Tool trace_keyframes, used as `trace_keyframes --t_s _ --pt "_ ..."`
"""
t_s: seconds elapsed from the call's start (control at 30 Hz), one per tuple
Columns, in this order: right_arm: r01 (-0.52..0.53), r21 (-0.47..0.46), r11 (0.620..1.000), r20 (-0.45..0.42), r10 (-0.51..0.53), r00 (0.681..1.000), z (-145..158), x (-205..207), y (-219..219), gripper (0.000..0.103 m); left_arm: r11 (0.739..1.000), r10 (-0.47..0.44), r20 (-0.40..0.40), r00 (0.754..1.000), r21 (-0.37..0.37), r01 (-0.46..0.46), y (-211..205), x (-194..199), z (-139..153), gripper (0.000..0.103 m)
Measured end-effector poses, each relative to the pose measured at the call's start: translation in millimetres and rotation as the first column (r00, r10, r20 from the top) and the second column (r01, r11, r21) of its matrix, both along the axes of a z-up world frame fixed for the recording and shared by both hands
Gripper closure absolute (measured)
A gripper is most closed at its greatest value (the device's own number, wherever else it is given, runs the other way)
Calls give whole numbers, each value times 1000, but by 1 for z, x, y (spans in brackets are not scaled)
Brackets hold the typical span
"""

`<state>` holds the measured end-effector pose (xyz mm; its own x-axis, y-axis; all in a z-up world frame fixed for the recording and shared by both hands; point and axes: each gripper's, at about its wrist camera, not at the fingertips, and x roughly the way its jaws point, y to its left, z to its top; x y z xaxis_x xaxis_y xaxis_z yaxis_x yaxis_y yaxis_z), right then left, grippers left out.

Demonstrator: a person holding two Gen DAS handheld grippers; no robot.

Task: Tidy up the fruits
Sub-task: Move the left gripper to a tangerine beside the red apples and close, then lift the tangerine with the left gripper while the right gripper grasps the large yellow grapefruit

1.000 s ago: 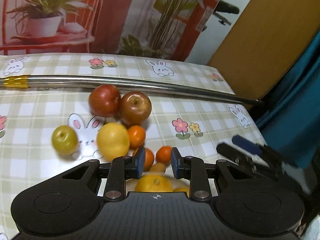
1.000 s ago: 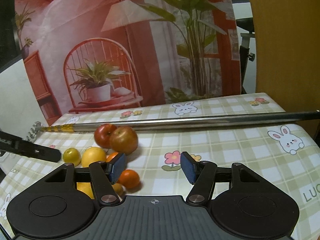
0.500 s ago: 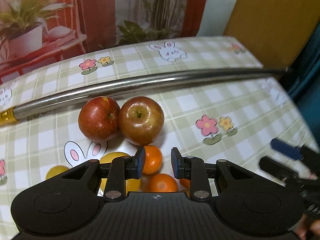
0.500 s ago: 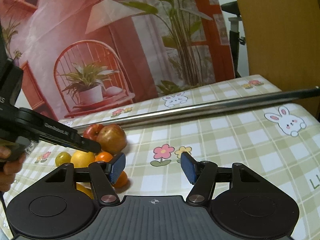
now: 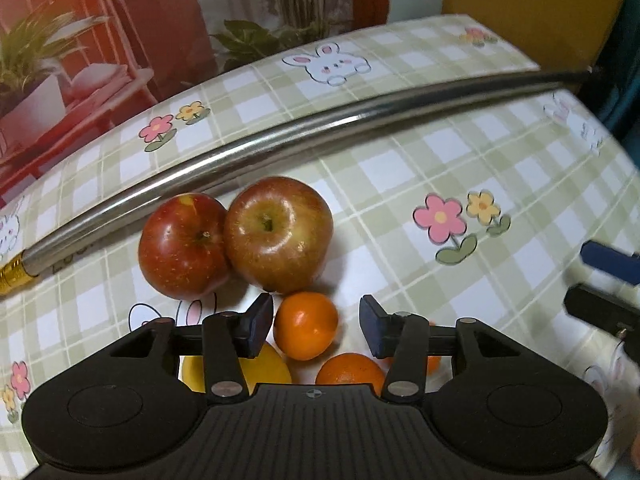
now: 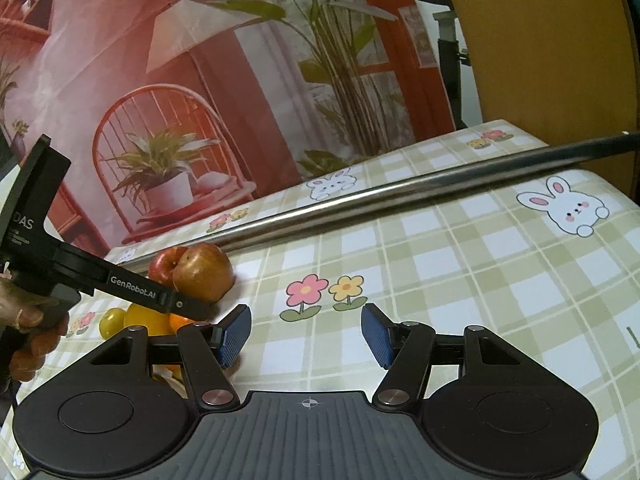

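Sorting barely begun, by the look: fruits lie clustered, none held. Left gripper (image 5: 316,326) jaws have just been opening, now apart, w/ 1 tangerine (image 5: 306,326) between them, untouched; 2 apples (image 5: 236,236) just beyond. Right gripper (image 6: 306,334) jaws apart, empty, fruits left of them.

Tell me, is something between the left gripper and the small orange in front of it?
Nothing visible. The left gripper has just been opening, and the small orange lies between its fingers, untouched. Two apples sit just behind.
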<state>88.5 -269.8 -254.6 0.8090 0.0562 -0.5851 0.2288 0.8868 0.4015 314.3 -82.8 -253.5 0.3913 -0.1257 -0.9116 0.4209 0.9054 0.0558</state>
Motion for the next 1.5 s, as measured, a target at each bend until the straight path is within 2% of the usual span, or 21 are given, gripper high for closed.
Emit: trace_keyframes --t_s 0.07,0.17,0.37,0.57,0.67,0.83,0.97,1.1,1.2,1.4,1.5 --pt "3 5 1000 -3 -3 1000 -1 0 -1 45 999 -18 8 1000 34 18 -4 -2 -4 53" --pt "8 10 1000 -6 -8 1000 -3 -3 -2 45 997 -34 30 999 66 32 -7 -6 -5 66" --pt "14 15 1000 -10 -14 1000 -3 -5 -3 45 1000 17 38 999 -27 -16 6 -8 2 66" --pt "15 10 1000 -8 -15 1000 1 -8 0 45 989 58 60 997 -137 -49 23 -18 19 66" --pt "14 3 1000 -7 -14 1000 4 -11 3 45 980 80 74 994 -188 -65 31 -27 29 66" --pt "6 -9 1000 -5 -6 1000 11 -15 9 45 949 141 83 987 -294 -111 55 -48 40 66" --pt "-19 -35 999 -12 18 1000 18 -16 19 45 933 172 114 979 -338 -124 73 -70 47 66" --pt "-45 -54 998 -11 44 999 24 -15 31 45 929 189 164 968 -348 -123 92 -94 52 66" --pt "-69 -65 995 -1 69 998 29 -13 40 45 912 227 172 958 -384 -147 112 -111 55 66" --pt "-151 -99 984 -17 150 989 32 -3 66 45 901 290 225 930 -391 -186 147 -137 58 66" --pt "-211 -103 972 -24 210 977 34 4 81 46 881 337 232 913 -419 -219 166 -148 60 66"
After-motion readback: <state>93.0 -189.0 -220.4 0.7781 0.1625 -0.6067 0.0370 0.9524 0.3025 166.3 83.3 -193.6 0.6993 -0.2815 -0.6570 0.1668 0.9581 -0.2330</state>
